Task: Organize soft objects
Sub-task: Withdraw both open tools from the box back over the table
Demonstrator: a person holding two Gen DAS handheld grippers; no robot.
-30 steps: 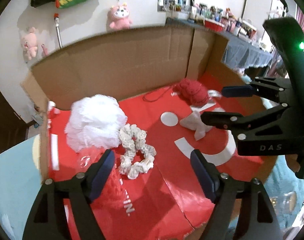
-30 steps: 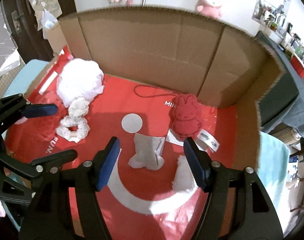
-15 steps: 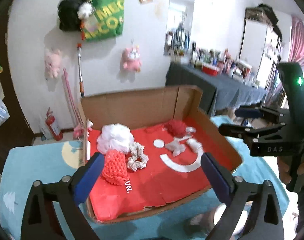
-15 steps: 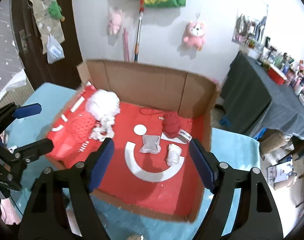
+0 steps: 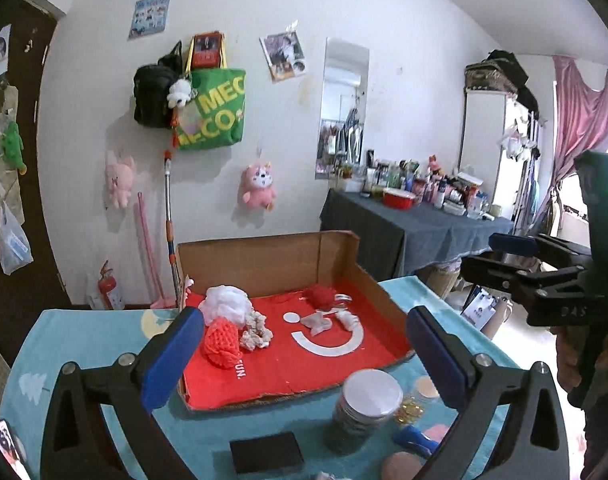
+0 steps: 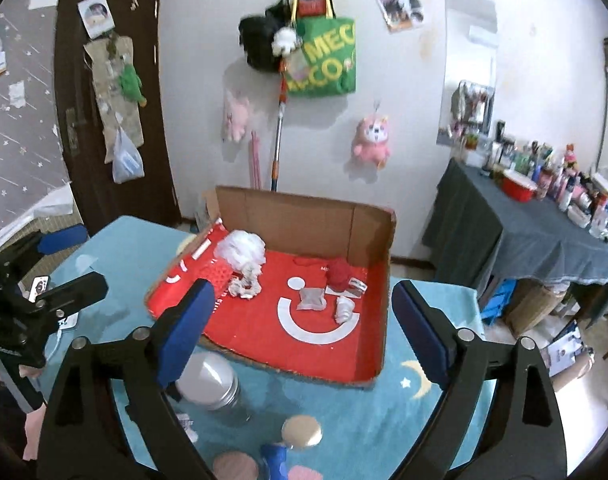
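Soft objects, among them a white mesh puff [image 5: 224,305] and red knitted pouch [image 5: 221,343], were seen in the red-lined cardboard tray [image 5: 264,368]. Both jaws, just widened, were spread empty; the lidded jar [image 5: 363,408] might be toppled on re-entry.

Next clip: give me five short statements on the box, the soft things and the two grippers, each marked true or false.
1. Both grippers hold nothing. True: the left gripper and right gripper stand open, their jaws having just been opening, with nothing between them.
2. The white puff lies outside the box. False: it sits inside, at the back left.
3. The red knitted piece lies in front of the white puff. True.
4. The red plush sits on the blue tablecloth. False: it lies in the box, near the back wall.
5. A jar with a silver lid stands in the box. False: it stands on the cloth in front of it.
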